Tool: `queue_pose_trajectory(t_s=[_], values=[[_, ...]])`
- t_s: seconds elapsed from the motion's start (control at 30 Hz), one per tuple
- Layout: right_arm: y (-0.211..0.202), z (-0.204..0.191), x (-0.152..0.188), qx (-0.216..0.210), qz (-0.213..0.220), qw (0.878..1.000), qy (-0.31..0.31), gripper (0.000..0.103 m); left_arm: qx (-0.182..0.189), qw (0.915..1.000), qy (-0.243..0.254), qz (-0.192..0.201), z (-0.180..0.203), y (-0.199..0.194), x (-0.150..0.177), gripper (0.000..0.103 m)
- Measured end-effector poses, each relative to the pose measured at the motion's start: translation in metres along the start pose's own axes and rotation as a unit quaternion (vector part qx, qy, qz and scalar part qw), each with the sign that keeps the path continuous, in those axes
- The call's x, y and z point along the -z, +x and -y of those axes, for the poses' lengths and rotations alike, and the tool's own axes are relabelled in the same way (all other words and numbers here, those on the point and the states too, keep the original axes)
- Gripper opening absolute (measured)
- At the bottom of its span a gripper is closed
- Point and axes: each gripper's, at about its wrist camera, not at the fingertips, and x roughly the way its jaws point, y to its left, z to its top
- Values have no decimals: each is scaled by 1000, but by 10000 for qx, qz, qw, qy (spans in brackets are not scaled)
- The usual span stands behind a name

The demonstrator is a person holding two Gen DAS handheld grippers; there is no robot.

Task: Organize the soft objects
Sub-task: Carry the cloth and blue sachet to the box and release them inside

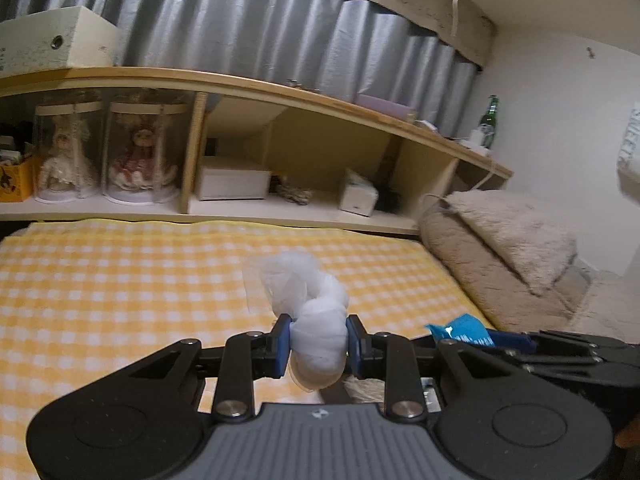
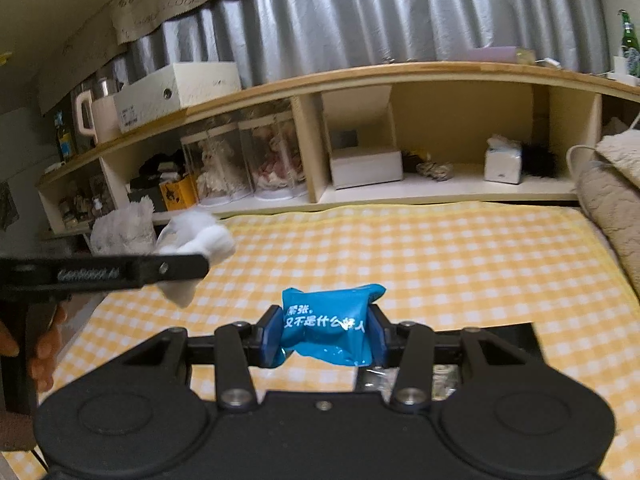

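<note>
Item 1: white gauze bundle (image 1: 316, 332). A twisted, knotted roll of thin white fabric, lifted clear above the yellow checked bedspread (image 1: 120, 280). Held by the left gripper (image 1: 318, 342), whose blue pads are drawn in close and press the bundle's lower knot from both sides. Long axis: runs away from the gripper, up and slightly left toward the wooden shelf unit (image 1: 280, 92) beyond the bedspread. The loose, filmy end leads; a rounded pale end hangs just below the pads.

Item 2: blue packet (image 2: 328, 328). A soft, pillow-shaped wrapper with white printed characters, also raised above the bedspread. Held by the right gripper (image 2: 324, 334), jaws partly closed and bearing on the packet's two short ends, which crumple inward. Long axis: crosswise between the pads, level with the bedspread's far edge; printed face turned up toward the camera.

Item 3: setting. Folded beige blanket (image 1: 512, 248) at the right of the bedspread; the shelf unit along its far side holds two cased dolls (image 1: 104, 152), boxes and a tissue pack. A hand (image 2: 44, 344) grips the left tool's handle.

Risks, judged:
- The gauze is gripped only at one knot. Its free end could unwind or snag, and the compressible roll could slip out if swung.
- The packet is pinched end to end. It may buckle and pop free, or burst if squeezed harder.
- Both tools sit side by side, so they could knock together.
</note>
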Motion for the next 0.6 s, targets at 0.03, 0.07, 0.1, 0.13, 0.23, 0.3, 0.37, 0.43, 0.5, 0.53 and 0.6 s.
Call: queue_pose_trajectory(t_s=[0.03, 0.07, 0.1, 0.13, 0.23, 0.3, 0.37, 0.43, 0.5, 0.53, 0.6], values=[[-5, 6, 0, 26, 26, 10000, 37, 46, 64, 10000, 5, -8, 6, -1, 2, 30], [-11, 12, 1, 56, 56, 9999, 91, 46, 124, 9999, 15, -9, 13, -1, 3, 30], [-16, 18, 2, 78, 80, 9998, 142, 46, 181, 9998, 17, -13, 20, -1, 5, 30], [-22, 24, 4, 98, 114, 9997, 194, 46, 238, 9997, 25, -30, 26, 0, 7, 30], [-35, 43, 8, 209, 165, 9991, 342, 46, 420, 9990, 118, -112, 47, 7, 14, 30], [-41, 55, 11, 272, 195, 9984, 446, 47, 585, 9980, 152, -199, 60, 16, 21, 30], [-45, 68, 17, 340, 241, 9977, 526, 47, 771, 9964, 181, -315, 73, 28, 30, 30], [-45, 81, 23, 386, 226, 9967, 670, 47, 953, 9938, 284, -492, 87, 44, 39, 30], [-42, 91, 26, 392, 163, 9955, 850, 47, 1192, 9893, 397, -737, 99, 61, 48, 30], [-41, 93, 27, 409, 146, 9954, 857, 47, 1287, 9872, 431, -841, 103, 69, 53, 30], [-39, 96, 27, 480, 148, 9954, 816, 47, 1433, 9825, 534, -1060, 112, 85, 63, 30]])
